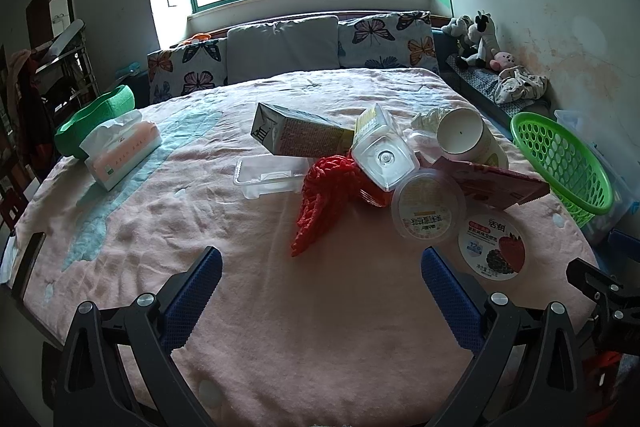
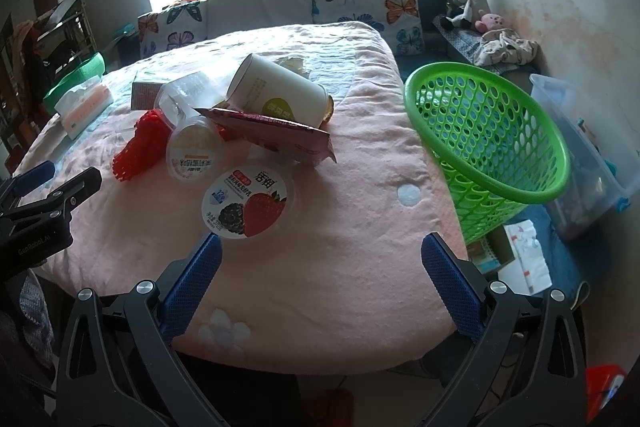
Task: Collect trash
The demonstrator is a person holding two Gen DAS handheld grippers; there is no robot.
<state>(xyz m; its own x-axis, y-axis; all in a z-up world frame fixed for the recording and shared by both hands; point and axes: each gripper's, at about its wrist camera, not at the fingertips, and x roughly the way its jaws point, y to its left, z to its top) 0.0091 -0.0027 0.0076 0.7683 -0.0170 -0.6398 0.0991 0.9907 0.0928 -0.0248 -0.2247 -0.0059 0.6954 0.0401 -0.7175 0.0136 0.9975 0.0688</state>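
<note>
A heap of trash lies on the pink cloth: a berry yogurt cup [image 2: 246, 203] [image 1: 496, 247], a yellow-lidded cup [image 2: 195, 149] [image 1: 428, 207], a red foam net [image 1: 324, 195] [image 2: 138, 147], a milk carton [image 1: 298, 133], a clear bottle [image 1: 380, 151], a white paper cup [image 2: 280, 89] [image 1: 468, 139], a pink wrapper [image 2: 276, 133] and a clear tray [image 1: 266, 179]. A green basket [image 2: 492, 131] [image 1: 560, 159] hangs off the table's right edge. My left gripper [image 1: 320, 271] is open, short of the net. My right gripper [image 2: 320, 259] is open, just right of the berry cup.
A tissue pack [image 1: 120, 151] and a green bowl [image 1: 92, 115] sit at the table's left. Butterfly cushions [image 1: 384, 39] and soft toys [image 1: 476, 39] lie behind. Right of the table stands a clear storage bin [image 2: 580, 147], with papers [image 2: 520, 259] on the floor below the basket.
</note>
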